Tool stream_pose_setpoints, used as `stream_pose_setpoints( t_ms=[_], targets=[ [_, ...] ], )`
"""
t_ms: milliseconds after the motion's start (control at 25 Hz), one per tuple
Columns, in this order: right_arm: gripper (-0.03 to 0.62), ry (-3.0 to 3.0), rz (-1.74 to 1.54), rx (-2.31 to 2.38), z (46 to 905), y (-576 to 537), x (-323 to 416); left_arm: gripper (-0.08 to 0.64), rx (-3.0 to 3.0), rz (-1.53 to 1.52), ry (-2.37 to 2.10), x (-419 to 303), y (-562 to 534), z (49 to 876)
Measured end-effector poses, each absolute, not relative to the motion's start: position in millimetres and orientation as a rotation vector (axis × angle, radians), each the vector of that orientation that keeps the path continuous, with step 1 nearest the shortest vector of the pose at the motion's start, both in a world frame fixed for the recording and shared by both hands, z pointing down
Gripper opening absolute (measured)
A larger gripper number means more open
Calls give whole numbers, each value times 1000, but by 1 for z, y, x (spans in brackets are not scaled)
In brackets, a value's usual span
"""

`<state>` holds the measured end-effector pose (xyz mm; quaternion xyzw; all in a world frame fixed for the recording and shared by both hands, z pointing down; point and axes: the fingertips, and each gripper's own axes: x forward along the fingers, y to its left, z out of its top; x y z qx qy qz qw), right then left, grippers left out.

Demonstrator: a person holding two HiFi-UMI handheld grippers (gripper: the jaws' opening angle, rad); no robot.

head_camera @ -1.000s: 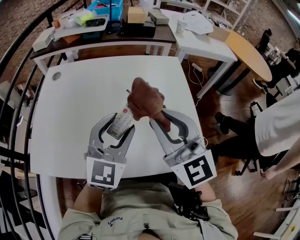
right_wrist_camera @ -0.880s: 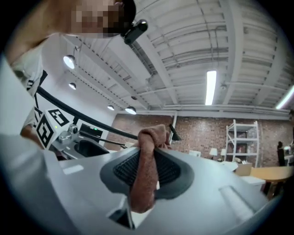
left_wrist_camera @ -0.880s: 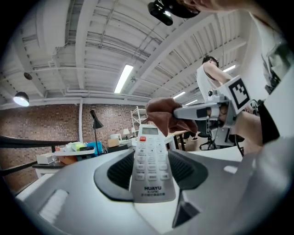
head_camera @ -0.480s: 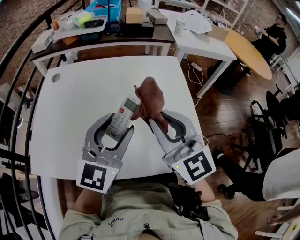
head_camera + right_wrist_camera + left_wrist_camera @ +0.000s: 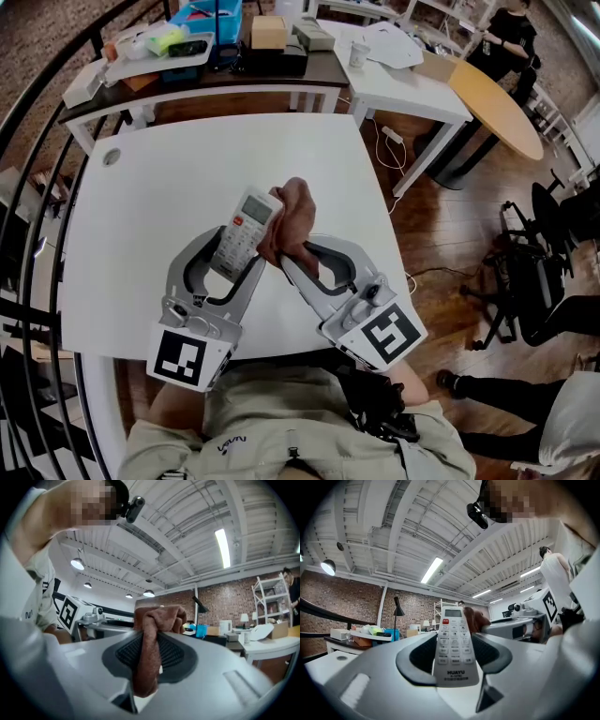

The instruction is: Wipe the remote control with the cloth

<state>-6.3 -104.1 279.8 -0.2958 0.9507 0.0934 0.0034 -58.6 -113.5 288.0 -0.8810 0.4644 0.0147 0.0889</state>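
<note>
My left gripper [image 5: 231, 262] is shut on a white remote control [image 5: 242, 234] and holds it tilted above the white table [image 5: 159, 206]. In the left gripper view the remote control [image 5: 454, 644] stands between the pads, buttons facing the camera. My right gripper [image 5: 286, 255] is shut on a brown cloth [image 5: 289, 217], bunched into a wad that presses against the remote's right side. In the right gripper view the cloth [image 5: 150, 648] hangs pinched between the black pads, with the left gripper [image 5: 105, 619] behind it.
Behind the white table stands a dark bench with a blue bin [image 5: 208, 19], a cardboard box [image 5: 270, 30] and other clutter. A white side table [image 5: 412, 75] and a round wooden table [image 5: 497, 103] stand at the back right. Black railings [image 5: 37, 122] curve along the left.
The cloth has slid down from over the remote's top end to its right side, uncovering the display. The left gripper tipped the remote more upright; the right gripper drew back toward me.
</note>
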Motion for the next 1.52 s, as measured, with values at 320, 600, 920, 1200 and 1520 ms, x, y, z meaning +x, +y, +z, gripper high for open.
stream_pose_setpoints(
  t_ms=[320, 600, 920, 1200, 1520],
  targets=[
    [77, 3001, 267, -824, 282, -96, -19, 241, -2653, 102, 1368, -60, -112, 287],
    [77, 3013, 257, -778, 283, -97, -17, 241, -2758, 190, 1298, -58, -109, 284],
    [77, 3046, 269, -688, 288, -90, -14, 241, -2894, 275, 1213, -51, -105, 286],
    [77, 3071, 316, -619, 287, -84, -11, 241, -2972, 324, 1117, -45, -100, 281],
    [77, 2935, 433, -896, 269, -105, 15, 241, -3005, 376, 1058, -43, -95, 275]
  ],
)
